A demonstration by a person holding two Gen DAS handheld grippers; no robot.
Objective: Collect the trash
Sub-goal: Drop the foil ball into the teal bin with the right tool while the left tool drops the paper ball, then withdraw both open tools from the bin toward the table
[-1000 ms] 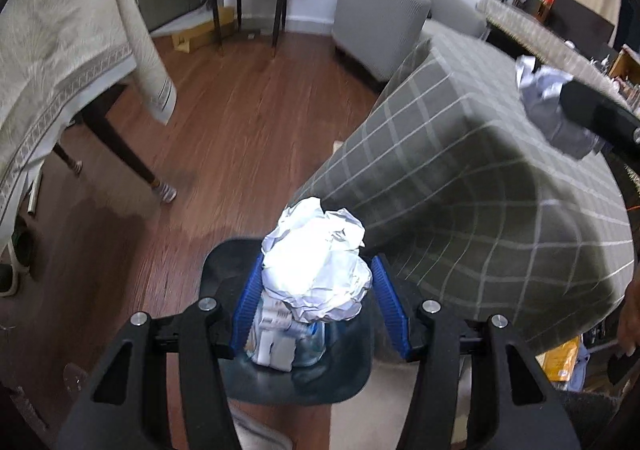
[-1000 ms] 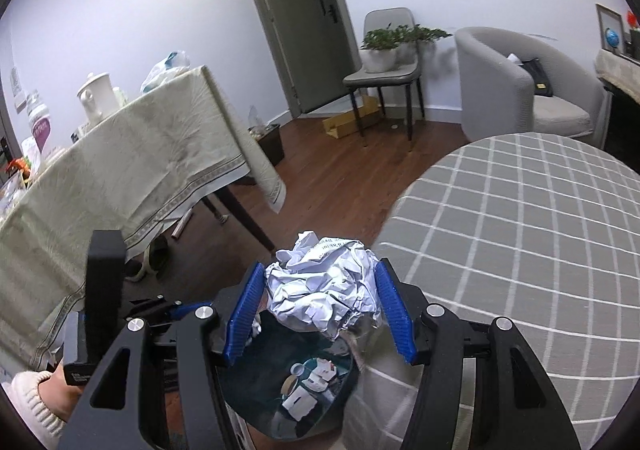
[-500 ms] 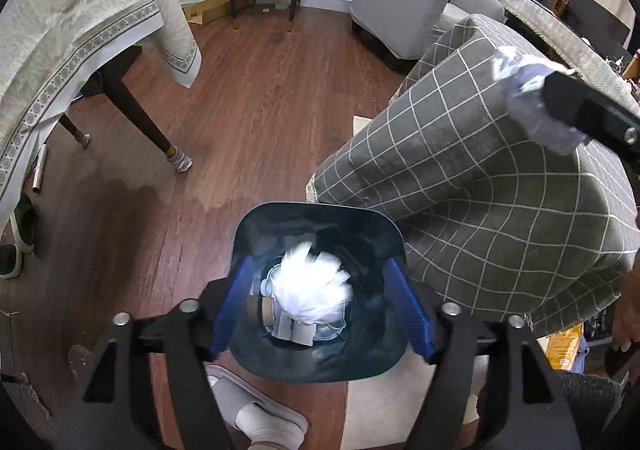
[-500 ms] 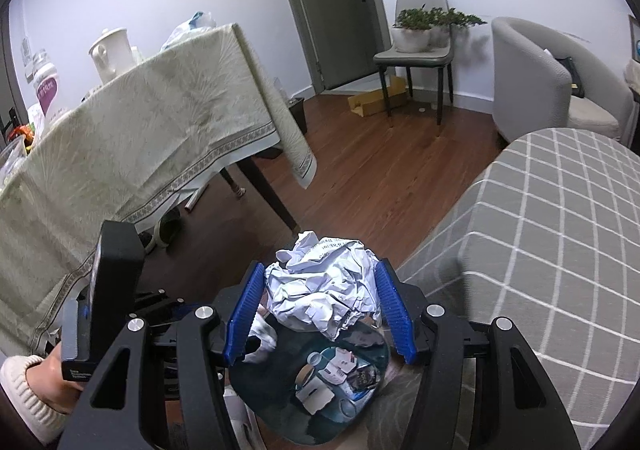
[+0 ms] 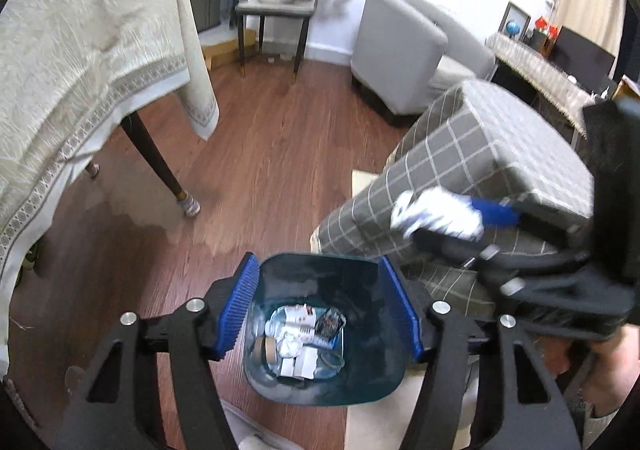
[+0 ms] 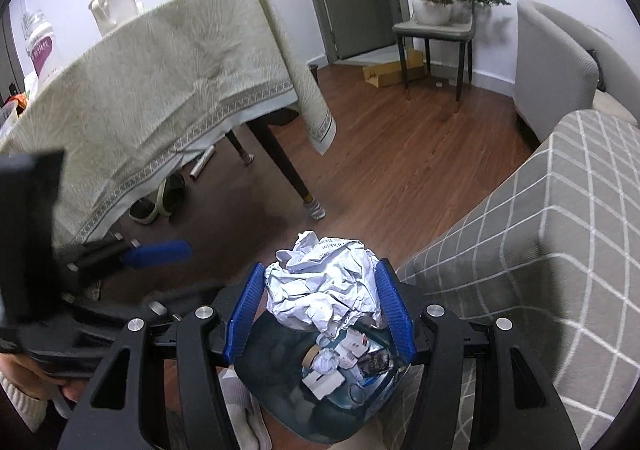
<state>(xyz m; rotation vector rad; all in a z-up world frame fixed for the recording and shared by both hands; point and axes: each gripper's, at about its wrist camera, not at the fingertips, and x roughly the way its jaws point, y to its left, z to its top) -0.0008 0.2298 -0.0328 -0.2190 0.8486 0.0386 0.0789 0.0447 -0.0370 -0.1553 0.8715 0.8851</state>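
Left gripper [image 5: 320, 310] has dropped its wad since a second ago; jaws now apart, empty, bin [image 5: 260, 382] below. Right gripper [image 6: 318, 308] clamped on crumpled paper [image 6: 324, 286], over bin mouth, ready for drop.

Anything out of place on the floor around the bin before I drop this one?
Nothing spilled beside the trash bin. Oddities sit under the cloth-covered table: a shoe and a pale roll lying loose on the floor. The crumpled paper sits between the right gripper fingers.
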